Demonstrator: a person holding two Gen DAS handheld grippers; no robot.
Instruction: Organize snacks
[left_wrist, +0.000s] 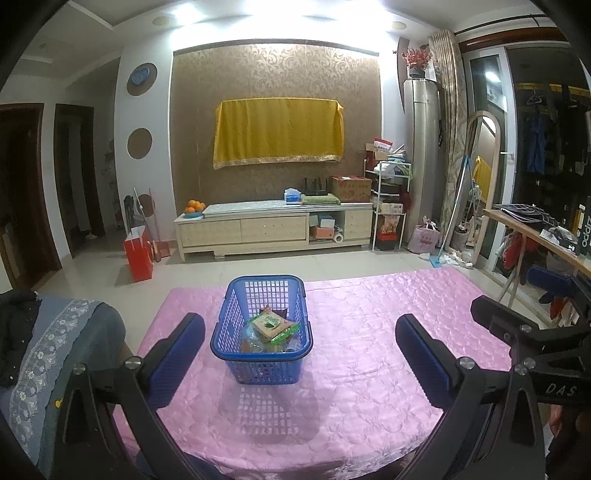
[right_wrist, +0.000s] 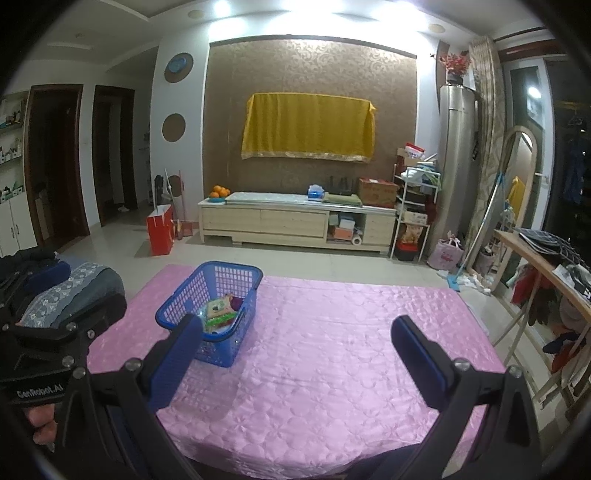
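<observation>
Blue plastic lattice basket (left_wrist: 261, 328) stands upright on the pink quilted cloth covering the surface (left_wrist: 369, 332), holding a heap of snack packets, with a flat green-printed packet (left_wrist: 271, 324) lying on top. The left gripper (left_wrist: 300, 349) hovers above the cloth just short of the basket, its blue-padded fingers (left_wrist: 181, 354) spread wide and grasping nothing. The right gripper (right_wrist: 297, 349) hangs over bare cloth to the basket's right, fingers (right_wrist: 417, 354) likewise released, its left pad overlapping the basket's near corner in that view.
</observation>
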